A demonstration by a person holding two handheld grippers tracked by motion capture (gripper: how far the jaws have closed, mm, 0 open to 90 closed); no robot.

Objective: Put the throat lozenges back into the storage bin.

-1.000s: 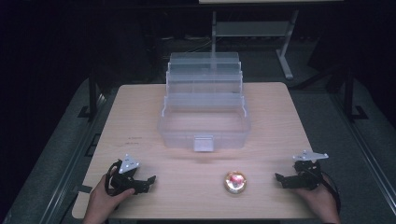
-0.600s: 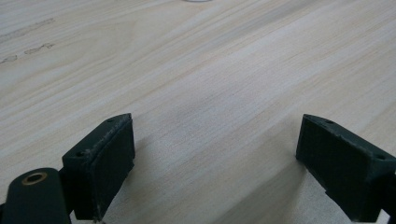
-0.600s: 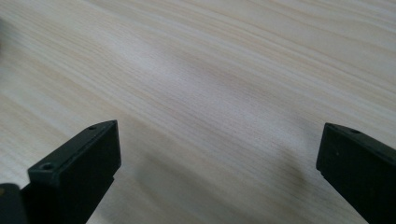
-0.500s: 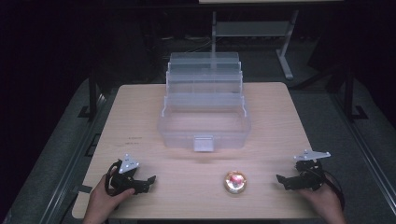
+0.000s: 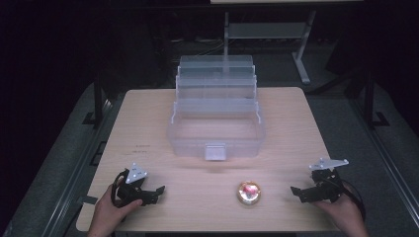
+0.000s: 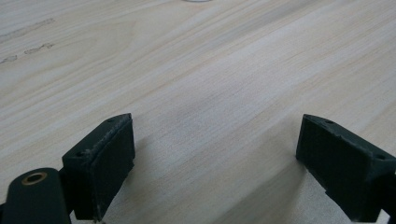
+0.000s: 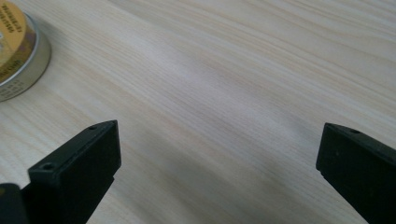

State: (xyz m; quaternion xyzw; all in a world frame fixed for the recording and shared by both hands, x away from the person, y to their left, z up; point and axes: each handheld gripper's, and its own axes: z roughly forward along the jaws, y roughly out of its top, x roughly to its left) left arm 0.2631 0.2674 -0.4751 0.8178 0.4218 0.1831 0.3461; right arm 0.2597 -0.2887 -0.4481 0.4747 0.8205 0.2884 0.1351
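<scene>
Where dark room surrounds pale wood table (image 5: 148, 128), both hand-held grippers gape; small tin (image 5: 248, 192) between

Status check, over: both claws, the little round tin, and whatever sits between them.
Left claw open, empty, low over table. Right claw open, empty, beside round tin, not touching. Clear tiered box open behind tin; path unobstructed.
</scene>
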